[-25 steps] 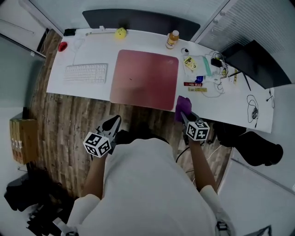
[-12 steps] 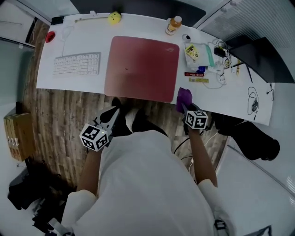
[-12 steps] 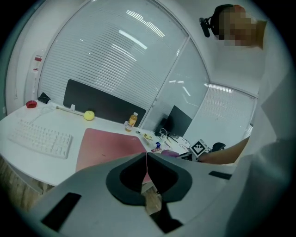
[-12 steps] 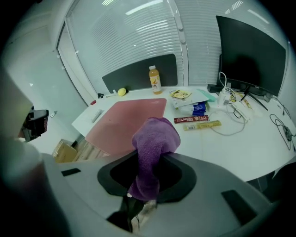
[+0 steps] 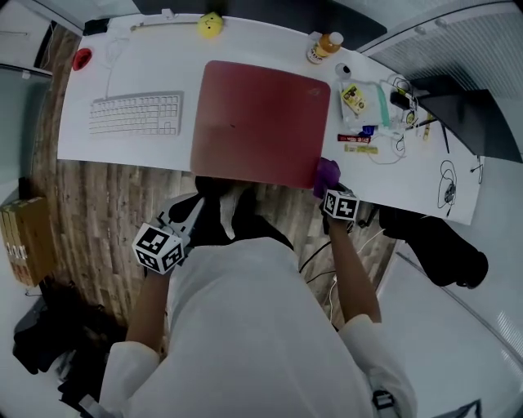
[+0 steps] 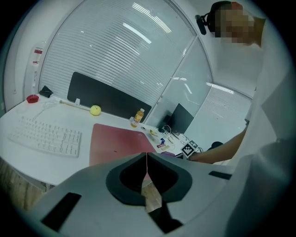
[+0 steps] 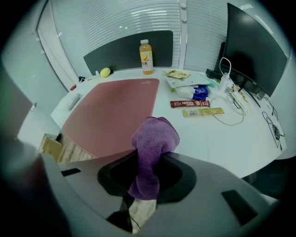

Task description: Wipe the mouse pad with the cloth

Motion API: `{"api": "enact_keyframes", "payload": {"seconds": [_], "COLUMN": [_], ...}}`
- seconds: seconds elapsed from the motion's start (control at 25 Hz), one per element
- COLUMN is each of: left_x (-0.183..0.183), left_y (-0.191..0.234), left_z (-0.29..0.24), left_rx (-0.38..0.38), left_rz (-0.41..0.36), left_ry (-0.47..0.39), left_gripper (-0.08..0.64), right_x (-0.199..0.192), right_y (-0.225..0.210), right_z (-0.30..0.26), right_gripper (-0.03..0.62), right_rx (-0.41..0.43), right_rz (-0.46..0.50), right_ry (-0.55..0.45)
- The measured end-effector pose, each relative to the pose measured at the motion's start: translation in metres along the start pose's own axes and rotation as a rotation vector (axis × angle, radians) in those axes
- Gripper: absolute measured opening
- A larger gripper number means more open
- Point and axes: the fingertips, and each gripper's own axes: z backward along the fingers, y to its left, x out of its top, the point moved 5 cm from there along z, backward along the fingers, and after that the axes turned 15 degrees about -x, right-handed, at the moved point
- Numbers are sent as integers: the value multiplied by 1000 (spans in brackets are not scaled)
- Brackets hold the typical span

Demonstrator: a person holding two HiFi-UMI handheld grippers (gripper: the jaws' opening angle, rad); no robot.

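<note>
Right gripper view: cloth [image 7: 155,139] (purple) between jaws

The white table [image 5: 131,151] carried a large red mouse pad [image 5: 260,122] in its middle, the pad's front edge reaching the table's front edge. A white keyboard [image 5: 135,114] lay just left of it, well apart from a small red thing [image 5: 82,59] at the far left corner. A yellow toy [image 5: 211,24] (too small to tell more) sat at the back edge. Right of the pad stood a bottle [image 5: 327,45], then snack packets [image 5: 357,98], two long wrappers [image 5: 356,144] and loose cables [image 5: 447,189].
</note>
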Motion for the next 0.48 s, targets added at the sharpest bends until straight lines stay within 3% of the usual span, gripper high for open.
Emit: {"api": "enact_keyframes", "payload": {"seconds": [0.48], "left_x": [4], "left_y": [43], "left_z": [35], "left_rx": [1], "left_rz": [47], "left_ry": [-4], "left_gripper": [21], "right_x": [7], "right_y": [42], "right_z": [-17], "right_gripper": [115], "right_rx": [-100], "right_rz": [17], "right_ry": [89]}}
